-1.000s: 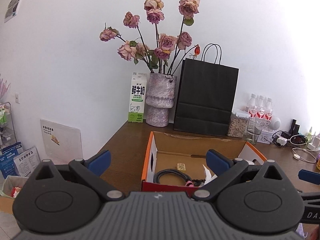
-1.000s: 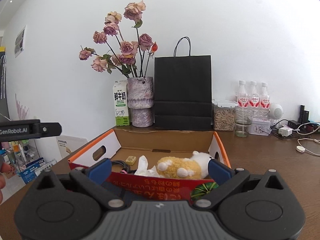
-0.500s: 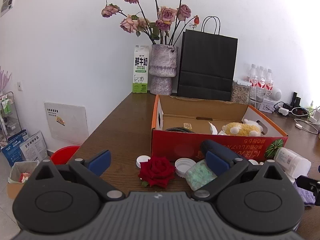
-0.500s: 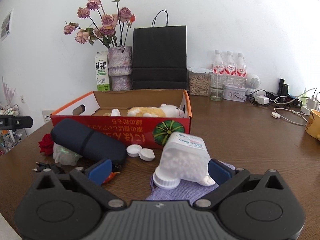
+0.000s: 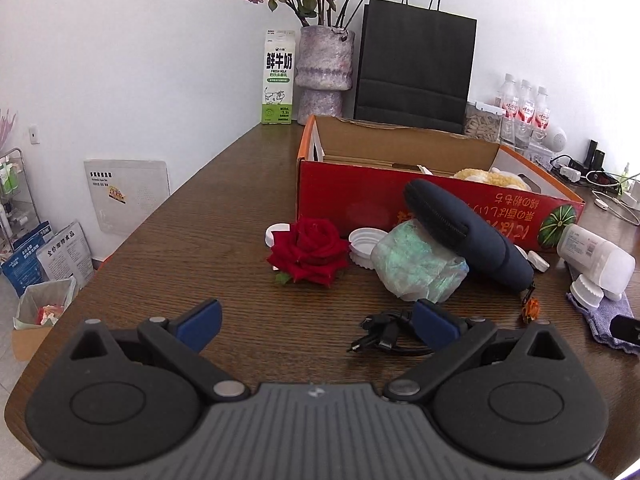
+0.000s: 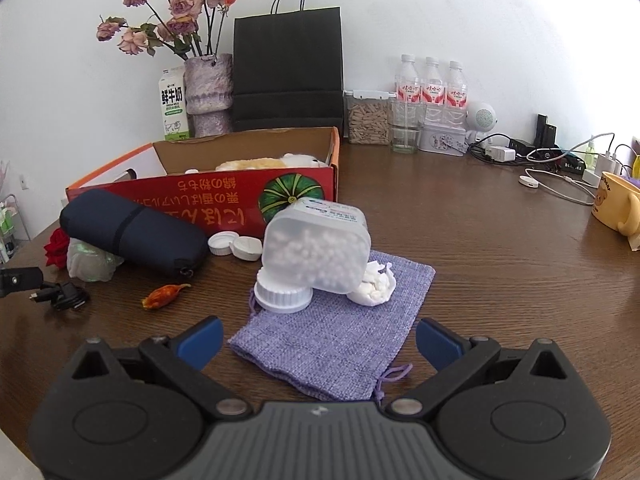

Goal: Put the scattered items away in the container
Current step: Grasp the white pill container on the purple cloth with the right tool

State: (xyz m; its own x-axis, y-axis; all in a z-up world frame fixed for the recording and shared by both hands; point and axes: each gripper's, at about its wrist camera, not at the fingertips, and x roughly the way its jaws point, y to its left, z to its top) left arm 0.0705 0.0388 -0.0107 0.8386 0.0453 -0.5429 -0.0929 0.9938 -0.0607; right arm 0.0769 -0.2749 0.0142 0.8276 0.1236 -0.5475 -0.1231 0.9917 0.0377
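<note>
The red cardboard box (image 5: 400, 204), printed with a green pumpkin, stands open on the brown wooden table (image 5: 224, 208), a yellow-and-white plush toy (image 6: 260, 163) lying inside it. Scattered in front of it: a red rose (image 5: 308, 250), white caps (image 5: 362, 240), a crumpled greenish plastic bag (image 5: 416, 264), and a dark blue zip pouch (image 5: 464, 236) leaning over the bag and against the box front. My left gripper (image 5: 316, 320) hovers low over the table with its jaws spread wide and empty; a coiled black cable (image 5: 384, 330) lies just beside its right finger. My right gripper (image 6: 318, 338) is likewise spread and holds nothing, its fingers flanking the near end of a purple cloth bag (image 6: 340, 328) that lies flat on the wood. On that bag rests a tipped clear jar of white beads (image 6: 316, 254), white lid down, touching a white wad (image 6: 376, 286). A dried orange bud (image 6: 164, 294) lies between jar and cable. Behind the box stand a vase of faded roses (image 5: 324, 68), a milk carton (image 5: 279, 76) and a black paper bag (image 5: 416, 68).
</note>
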